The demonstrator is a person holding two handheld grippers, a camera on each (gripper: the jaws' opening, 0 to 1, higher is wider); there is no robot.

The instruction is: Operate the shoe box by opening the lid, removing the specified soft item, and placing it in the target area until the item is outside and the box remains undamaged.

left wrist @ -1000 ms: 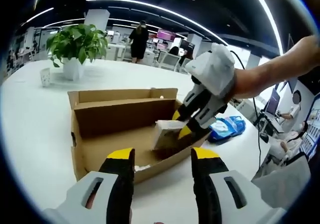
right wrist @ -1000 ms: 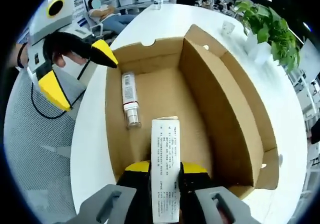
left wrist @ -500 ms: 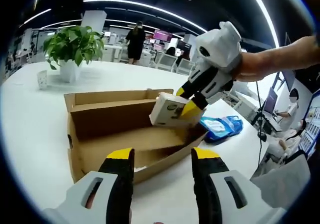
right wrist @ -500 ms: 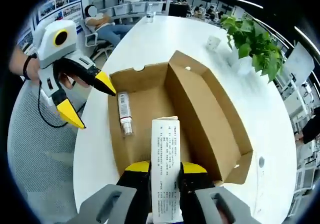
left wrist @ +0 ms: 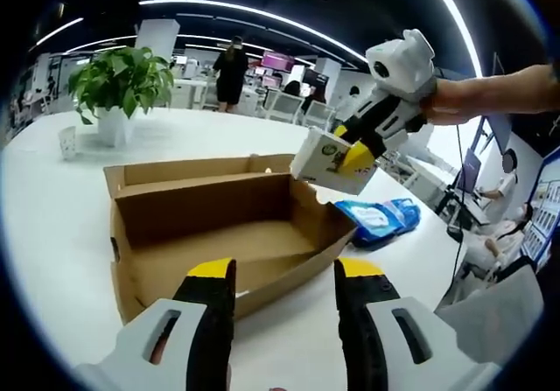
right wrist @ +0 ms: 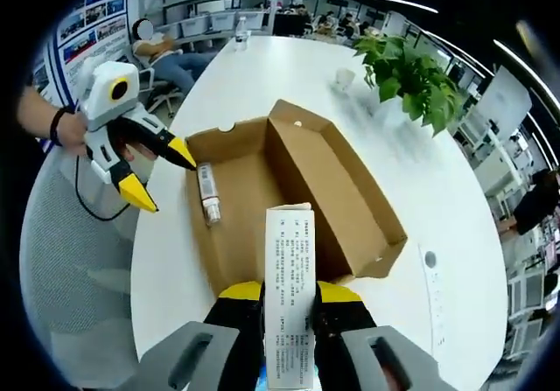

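Cardboard shoe box (right wrist: 289,203), small bottle (right wrist: 207,194) inside, right gripper view.

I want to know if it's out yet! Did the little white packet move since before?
Yes. The right gripper has lifted the white packet from inside the cardboard box up above its rim, towards the blue bag.
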